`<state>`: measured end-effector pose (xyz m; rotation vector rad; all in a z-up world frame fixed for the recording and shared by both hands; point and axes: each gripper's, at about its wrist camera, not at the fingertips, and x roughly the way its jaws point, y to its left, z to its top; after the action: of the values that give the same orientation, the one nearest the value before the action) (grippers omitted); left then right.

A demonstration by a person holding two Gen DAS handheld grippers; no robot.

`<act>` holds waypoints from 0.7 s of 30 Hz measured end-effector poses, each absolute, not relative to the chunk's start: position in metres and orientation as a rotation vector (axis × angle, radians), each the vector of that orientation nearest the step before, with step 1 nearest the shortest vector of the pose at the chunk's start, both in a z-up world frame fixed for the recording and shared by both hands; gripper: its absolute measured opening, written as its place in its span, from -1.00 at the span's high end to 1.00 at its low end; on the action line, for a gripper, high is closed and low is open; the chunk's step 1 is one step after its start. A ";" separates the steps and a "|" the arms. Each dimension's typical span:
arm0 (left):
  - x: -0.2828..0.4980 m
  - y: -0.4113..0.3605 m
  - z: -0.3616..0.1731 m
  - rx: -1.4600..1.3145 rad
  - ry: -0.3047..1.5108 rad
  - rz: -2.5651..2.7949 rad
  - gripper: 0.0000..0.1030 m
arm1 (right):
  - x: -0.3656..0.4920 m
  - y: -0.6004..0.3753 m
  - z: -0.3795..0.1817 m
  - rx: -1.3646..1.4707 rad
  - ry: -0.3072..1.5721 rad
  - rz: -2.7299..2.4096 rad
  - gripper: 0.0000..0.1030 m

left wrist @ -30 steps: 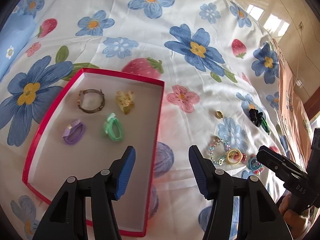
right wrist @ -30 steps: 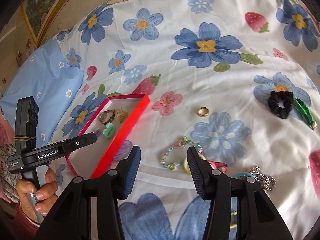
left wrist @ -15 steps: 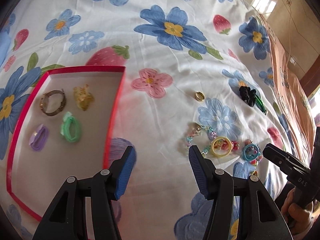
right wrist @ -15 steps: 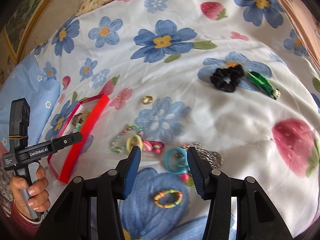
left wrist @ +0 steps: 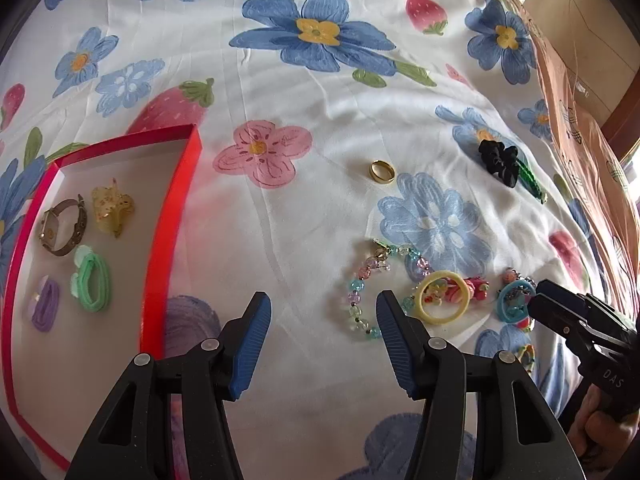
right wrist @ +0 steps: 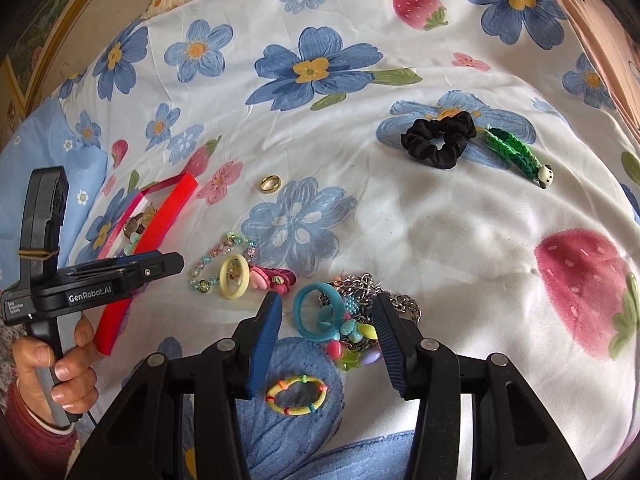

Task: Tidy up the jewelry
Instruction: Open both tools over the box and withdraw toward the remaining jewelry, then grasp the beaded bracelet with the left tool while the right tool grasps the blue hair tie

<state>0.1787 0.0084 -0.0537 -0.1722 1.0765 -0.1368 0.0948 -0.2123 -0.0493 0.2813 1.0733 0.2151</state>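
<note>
A red box (left wrist: pixel 168 240) lies on the bed at the left and holds a watch (left wrist: pixel 64 226), a yellow claw clip (left wrist: pixel 112 206), a green hair tie (left wrist: pixel 94 282) and a purple one (left wrist: pixel 46 306). My left gripper (left wrist: pixel 324 312) hangs open over bare sheet, just left of a beaded bracelet (left wrist: pixel 360 292) and a yellow ring (left wrist: pixel 440 298). My right gripper (right wrist: pixel 326 312) is low over a blue ring tie (right wrist: pixel 316 316) with bright beads and a silver chain (right wrist: pixel 368 288). Its jaws are closing with the blue tie between them, pads apart from it.
On the flowered sheet lie a gold ring (right wrist: pixel 271 183), a black scrunchie (right wrist: pixel 438 140), a green braided clip (right wrist: pixel 516 152) and a yellow multicoloured band (right wrist: pixel 296 396). A hand (right wrist: pixel 52 360) grips the left tool's handle. The bed's edge runs along the right (left wrist: pixel 580 140).
The left gripper has slid right from over the box to beside the bracelet. The right gripper has moved right and down onto the blue tie and chain, and its jaws have narrowed a little.
</note>
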 end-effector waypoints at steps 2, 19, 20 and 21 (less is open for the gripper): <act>0.184 0.006 -0.060 -0.168 1.089 -0.138 -0.05 | 0.096 -0.210 -0.052 0.263 1.083 0.214 0.39; 0.192 -0.016 -0.070 -0.075 1.079 -0.189 0.87 | 0.098 -0.204 -0.049 0.249 1.074 0.234 0.90; 0.190 -0.015 -0.068 -0.081 1.073 -0.189 0.87 | 0.098 -0.203 -0.047 0.252 1.071 0.238 0.90; 0.187 -0.012 -0.064 -0.087 1.064 -0.190 0.87 | 0.098 -0.203 -0.045 0.257 1.066 0.243 0.90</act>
<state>0.1867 -0.0122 -0.0641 -0.0865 1.0639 -0.1897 0.0981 -0.2026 -0.0451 0.2573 1.0664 0.2426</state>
